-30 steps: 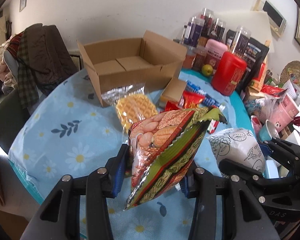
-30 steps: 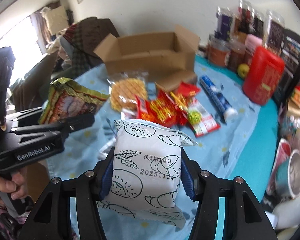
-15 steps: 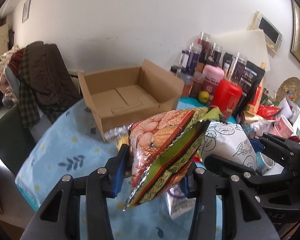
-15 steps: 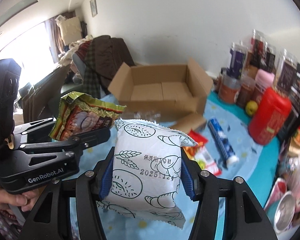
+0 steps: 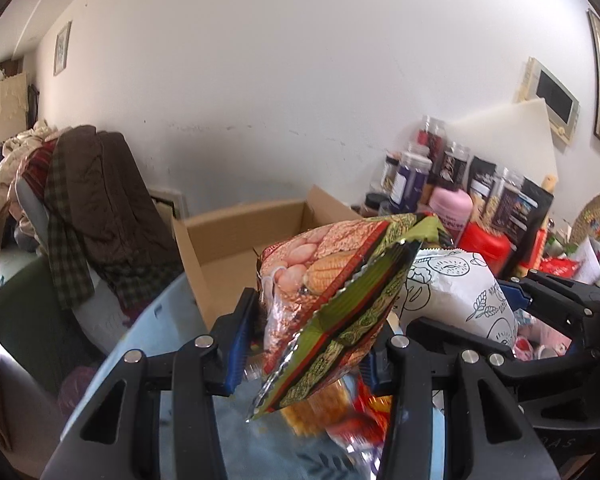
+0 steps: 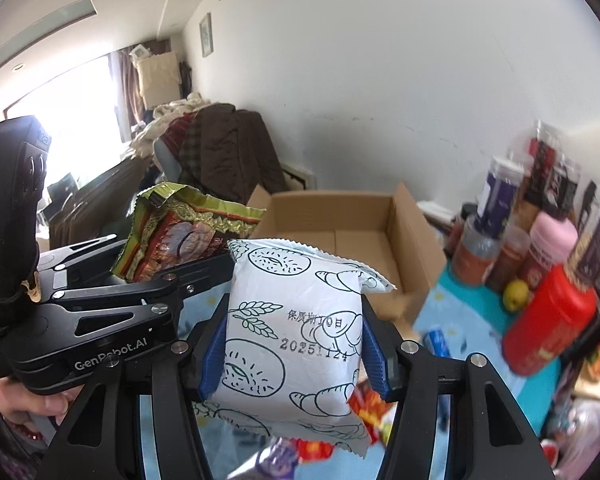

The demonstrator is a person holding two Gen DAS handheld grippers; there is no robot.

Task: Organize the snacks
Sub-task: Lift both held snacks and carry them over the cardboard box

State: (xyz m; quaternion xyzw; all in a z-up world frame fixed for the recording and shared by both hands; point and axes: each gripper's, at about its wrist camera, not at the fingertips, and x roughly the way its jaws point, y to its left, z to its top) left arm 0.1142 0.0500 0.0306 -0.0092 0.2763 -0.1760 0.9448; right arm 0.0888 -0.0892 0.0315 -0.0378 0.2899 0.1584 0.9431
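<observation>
My left gripper [image 5: 308, 344] is shut on a green and red snack bag [image 5: 340, 300] with corn printed on it, held tilted in the air. My right gripper [image 6: 294, 344] is shut on a puffy white bread packet [image 6: 296, 336] with croissant drawings and a printed date. Both hang side by side above the table, just in front of an open cardboard box [image 5: 236, 248] [image 6: 356, 236] whose inside looks bare. In the right wrist view the green and red snack bag [image 6: 184, 232] and the left gripper [image 6: 156, 280] show at the left; the white bread packet [image 5: 460, 292] shows at the right of the left wrist view.
Loose snack packets [image 5: 340, 412] lie blurred on the blue flowered tablecloth [image 6: 468, 320] beneath the grippers. Jars, a red canister [image 6: 548, 320], a pink container [image 5: 452, 208] and a green fruit [image 6: 516, 294] crowd the right. A chair draped with dark coats [image 5: 92, 208] stands left of the box.
Both grippers have risen with their packets and moved toward the box. The table has dropped low in both views and the box now sits right behind the packets.
</observation>
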